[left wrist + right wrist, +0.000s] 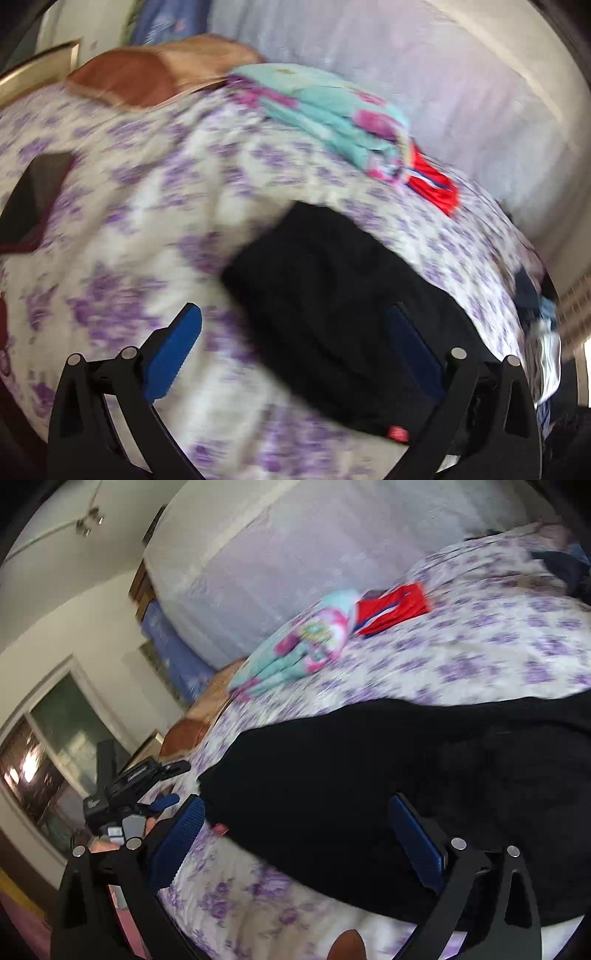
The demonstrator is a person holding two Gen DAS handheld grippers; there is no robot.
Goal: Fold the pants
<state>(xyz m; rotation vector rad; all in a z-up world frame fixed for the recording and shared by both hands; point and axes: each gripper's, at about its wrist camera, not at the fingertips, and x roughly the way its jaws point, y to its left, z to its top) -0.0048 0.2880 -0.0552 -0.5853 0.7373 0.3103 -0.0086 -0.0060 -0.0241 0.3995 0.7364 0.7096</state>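
**Black pants folded on the floral bed**

Purple-flowered bedding covers the bed [147, 206], with a pale mattress leaning behind it. Black pants [332, 295] lie in a compact bundle on the cover. Left tool [295, 328] hangs above them, released, fingers wide. Right tool [295, 812] is likewise spread, gripping nothing. Folded teal clothes [325, 110] and a red garment [434, 184] sit beyond.

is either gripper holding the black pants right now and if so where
Neither. The left gripper and right gripper are both open above the black pants, gripping nothing.
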